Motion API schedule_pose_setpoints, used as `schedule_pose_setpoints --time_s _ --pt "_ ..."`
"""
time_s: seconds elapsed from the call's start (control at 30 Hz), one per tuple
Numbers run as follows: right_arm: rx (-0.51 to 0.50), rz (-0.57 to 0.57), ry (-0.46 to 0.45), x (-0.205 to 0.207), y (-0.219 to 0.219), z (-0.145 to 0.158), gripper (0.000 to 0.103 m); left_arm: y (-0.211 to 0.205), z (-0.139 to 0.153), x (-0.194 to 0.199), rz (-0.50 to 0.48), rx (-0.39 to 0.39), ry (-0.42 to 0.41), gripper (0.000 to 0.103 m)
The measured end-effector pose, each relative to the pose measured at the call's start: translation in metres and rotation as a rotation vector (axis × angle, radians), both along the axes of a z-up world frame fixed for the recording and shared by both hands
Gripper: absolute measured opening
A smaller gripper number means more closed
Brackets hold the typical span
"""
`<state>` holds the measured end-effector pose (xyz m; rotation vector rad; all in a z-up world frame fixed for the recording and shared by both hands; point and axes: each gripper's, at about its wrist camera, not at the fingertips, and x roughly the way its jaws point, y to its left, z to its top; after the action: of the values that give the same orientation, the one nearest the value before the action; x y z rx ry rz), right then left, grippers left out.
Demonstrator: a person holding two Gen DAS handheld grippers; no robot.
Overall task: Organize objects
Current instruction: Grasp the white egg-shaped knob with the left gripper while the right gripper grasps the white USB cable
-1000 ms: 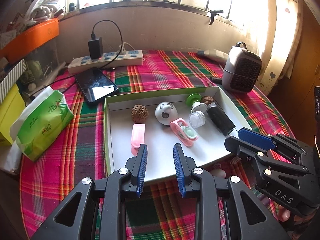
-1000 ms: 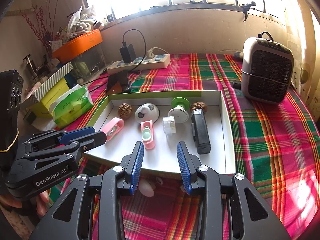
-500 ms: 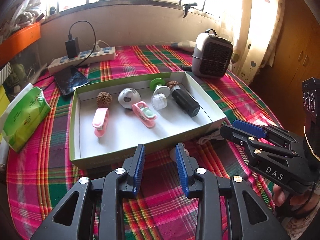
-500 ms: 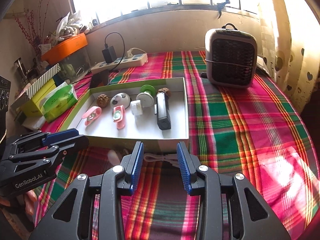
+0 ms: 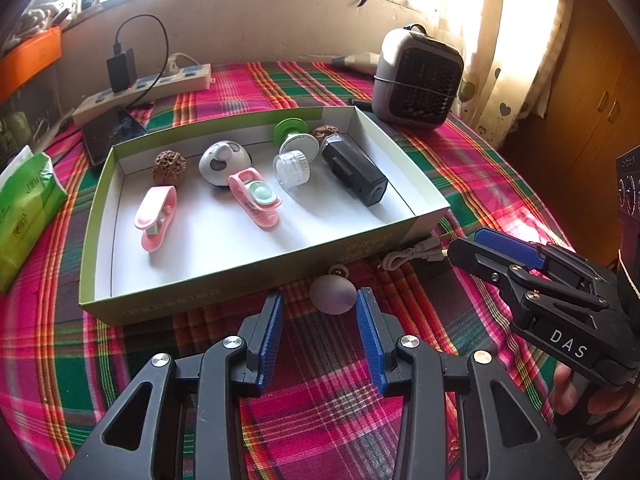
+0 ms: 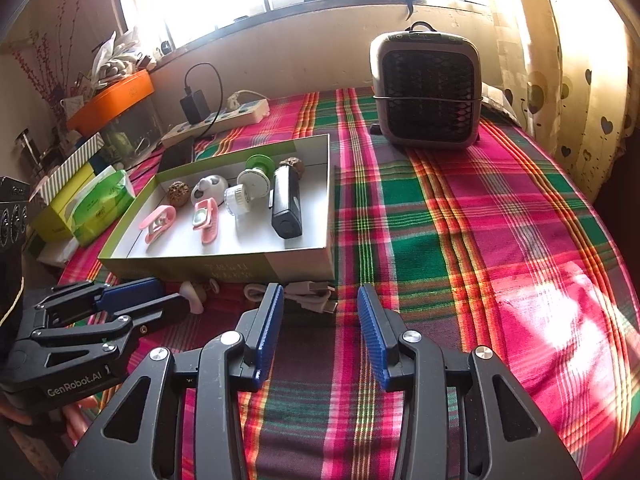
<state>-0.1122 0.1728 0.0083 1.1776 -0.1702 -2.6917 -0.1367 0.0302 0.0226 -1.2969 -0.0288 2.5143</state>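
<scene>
A shallow green-and-white box (image 5: pixel 248 272) (image 6: pixel 224 266) holds two walnuts, two pink clips, a round white gadget, a green-capped piece, a clear jar and a black device (image 5: pixel 354 172). In front of it on the plaid cloth lie a pale pink egg-shaped thing (image 5: pixel 333 293) and a coiled white cable (image 5: pixel 412 254) (image 6: pixel 308 294). My left gripper (image 5: pixel 320 316) is open and empty, its jaws either side of the egg-shaped thing, just short of it. My right gripper (image 6: pixel 318 316) is open and empty, just short of the cable.
A grey desk fan (image 6: pixel 426 92) stands at the back right. A power strip (image 5: pixel 148 90) with charger and a phone (image 5: pixel 114 130) lie behind the box. A green tissue pack (image 5: pixel 24 208) is at the left. The table edge curves away on the right.
Both grippers have drawn back from over the box toward the near side of the table and lowered. The egg-shaped thing and cable have come into view just ahead of the jaws.
</scene>
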Motion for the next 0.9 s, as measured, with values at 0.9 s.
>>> schedule_pose_setpoints --time_s 0.9 --pt "0.039 0.296 -0.059 -0.009 -0.025 -0.015 0.041 -0.016 -0.008 -0.001 0.064 0.035 -0.025 0.019"
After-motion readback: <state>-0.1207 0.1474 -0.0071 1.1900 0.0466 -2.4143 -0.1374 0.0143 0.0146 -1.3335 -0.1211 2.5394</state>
